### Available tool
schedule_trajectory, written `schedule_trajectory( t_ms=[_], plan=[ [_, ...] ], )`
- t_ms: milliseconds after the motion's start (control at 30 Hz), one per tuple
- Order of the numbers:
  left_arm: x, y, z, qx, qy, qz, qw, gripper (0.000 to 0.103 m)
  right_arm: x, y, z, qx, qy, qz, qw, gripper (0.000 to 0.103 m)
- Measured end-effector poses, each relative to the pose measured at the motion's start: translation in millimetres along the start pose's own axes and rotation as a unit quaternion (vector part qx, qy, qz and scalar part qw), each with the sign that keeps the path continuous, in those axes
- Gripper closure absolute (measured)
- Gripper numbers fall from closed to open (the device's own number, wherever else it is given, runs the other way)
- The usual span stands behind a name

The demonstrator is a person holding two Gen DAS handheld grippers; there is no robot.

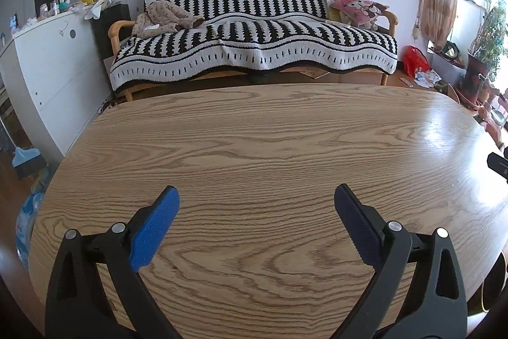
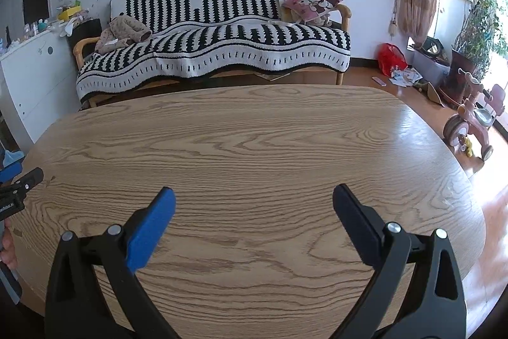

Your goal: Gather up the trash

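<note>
Fingers of both grippers spread wide, holding nothing, over a bare oak-grain table.
Left gripper (image 1: 256, 196) and right gripper (image 2: 254, 196): black plastic arms, ribbed blue pads, low centre of each frame. Rounded wood table (image 1: 254, 132) glossy toward the right. Trash: crumpled paper scraps (image 2: 404, 76) on the floor, right of frame, beside a red bag (image 2: 391, 57). Striped knit sofa (image 2: 222, 34) behind.
</note>
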State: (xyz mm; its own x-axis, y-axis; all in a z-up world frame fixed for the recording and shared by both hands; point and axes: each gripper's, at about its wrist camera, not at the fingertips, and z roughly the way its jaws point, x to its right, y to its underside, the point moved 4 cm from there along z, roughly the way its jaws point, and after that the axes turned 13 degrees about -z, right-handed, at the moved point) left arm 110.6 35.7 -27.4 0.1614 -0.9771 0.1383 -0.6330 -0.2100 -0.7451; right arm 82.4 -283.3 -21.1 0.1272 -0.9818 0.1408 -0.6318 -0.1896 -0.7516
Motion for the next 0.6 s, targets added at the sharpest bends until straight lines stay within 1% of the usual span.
schedule_trajectory(
  t_ms=[600],
  plan=[
    [0.8,2.0,-0.4,0.000,0.000,0.001,1.0000,0.008,-3.1,-0.4,0.7,-0.003,0.000,-0.003,1.000,0.007]
  ],
)
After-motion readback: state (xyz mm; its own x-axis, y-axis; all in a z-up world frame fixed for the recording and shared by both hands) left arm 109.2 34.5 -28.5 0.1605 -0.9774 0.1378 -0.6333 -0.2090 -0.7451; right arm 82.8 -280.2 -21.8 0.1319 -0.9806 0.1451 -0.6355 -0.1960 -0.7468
